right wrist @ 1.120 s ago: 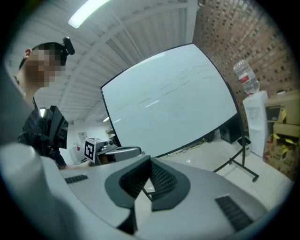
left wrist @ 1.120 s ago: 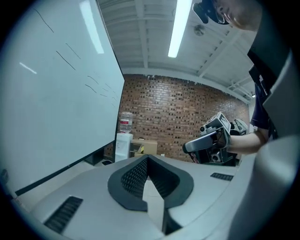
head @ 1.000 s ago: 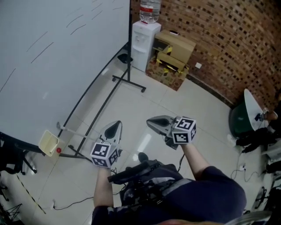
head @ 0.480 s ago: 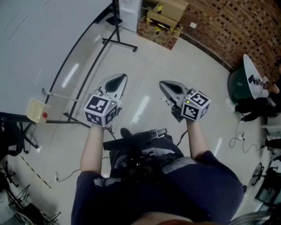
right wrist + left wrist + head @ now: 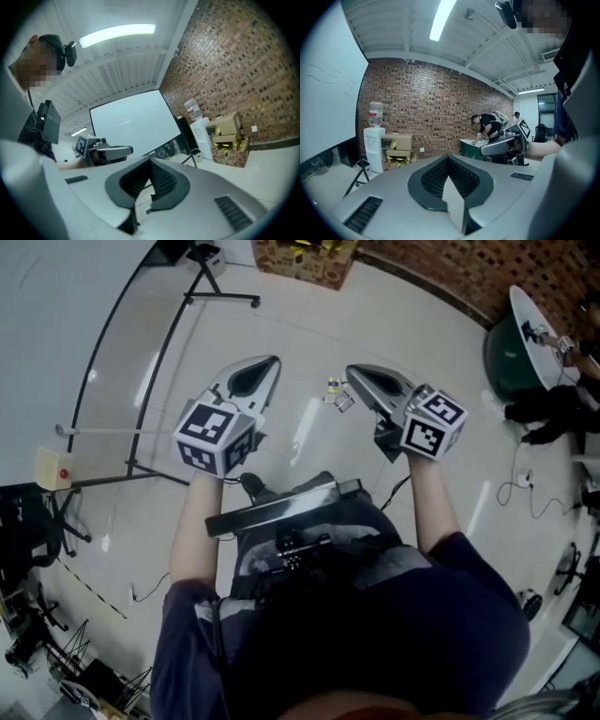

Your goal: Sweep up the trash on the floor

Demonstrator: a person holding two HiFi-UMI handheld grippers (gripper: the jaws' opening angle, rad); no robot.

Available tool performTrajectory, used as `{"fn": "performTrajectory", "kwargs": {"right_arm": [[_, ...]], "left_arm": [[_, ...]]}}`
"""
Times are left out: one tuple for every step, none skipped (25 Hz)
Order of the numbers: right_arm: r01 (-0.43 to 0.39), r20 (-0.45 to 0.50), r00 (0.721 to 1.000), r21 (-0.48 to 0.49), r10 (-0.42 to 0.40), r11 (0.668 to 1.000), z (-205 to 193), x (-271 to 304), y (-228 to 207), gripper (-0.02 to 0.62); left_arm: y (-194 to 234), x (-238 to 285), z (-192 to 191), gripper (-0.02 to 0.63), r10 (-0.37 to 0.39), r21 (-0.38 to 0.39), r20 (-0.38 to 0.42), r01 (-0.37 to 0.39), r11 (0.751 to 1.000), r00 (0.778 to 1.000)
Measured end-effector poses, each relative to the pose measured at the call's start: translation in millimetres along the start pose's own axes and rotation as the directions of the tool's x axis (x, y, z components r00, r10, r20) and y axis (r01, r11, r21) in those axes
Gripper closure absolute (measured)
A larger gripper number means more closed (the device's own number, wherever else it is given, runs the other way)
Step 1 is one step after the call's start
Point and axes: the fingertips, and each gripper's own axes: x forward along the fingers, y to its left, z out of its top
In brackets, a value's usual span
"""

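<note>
Trash: small pale scraps of litter [image 5: 336,396] on the glossy white tiled floor [image 5: 309,324], ahead of the person.
Bearing: seen from the head, between both tips, closer to the grey right gripper [image 5: 367,382] than the grey left gripper [image 5: 258,379].
Jaws: both clenched, empty (no broom in sight).
Long axis: too small to tell.

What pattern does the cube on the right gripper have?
The cube bears black-and-white square markers; clearest in head view.
</note>
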Motion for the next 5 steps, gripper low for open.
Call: {"fn": "performTrajectory", "kwargs": {"right_arm": [[0.007, 0.002, 1.0, 0.011, -0.007, 1.0, -1.3, -14.5, -8.9, 0.592], [0.017, 0.001, 1.0, 0.018, -0.017, 1.0, -3.3, -28.3, -17.1, 0.592], [0.026, -0.001, 1.0, 0.023, -0.026, 0.999, -5.3, -41.3, -24.7, 0.592], [0.035, -0.003, 0.999, 0.028, -0.035, 0.999, -7.2, -53.7, -31.8, 0.592], [0.045, -0.005, 0.999, 0.033, -0.044, 0.998, -8.9, -65.9, -38.8, 0.592]], "left_arm": [[-10.5, 8.9, -1.6, 0.6, -0.007, -0.014, -0.002, 0.007, 1.0, 1.0], [-20.0, 16.9, -3.3, 0.6, -0.012, -0.028, -0.003, 0.012, 1.0, 1.0], [-28.4, 24.1, -4.8, 0.6, -0.016, -0.039, -0.004, 0.016, 0.999, 1.0], [-36.0, 30.9, -6.1, 0.6, -0.018, -0.048, -0.006, 0.018, 0.999, 1.0], [-43.3, 37.6, -7.3, 0.6, -0.02, -0.057, -0.007, 0.019, 0.998, 1.0]]}}
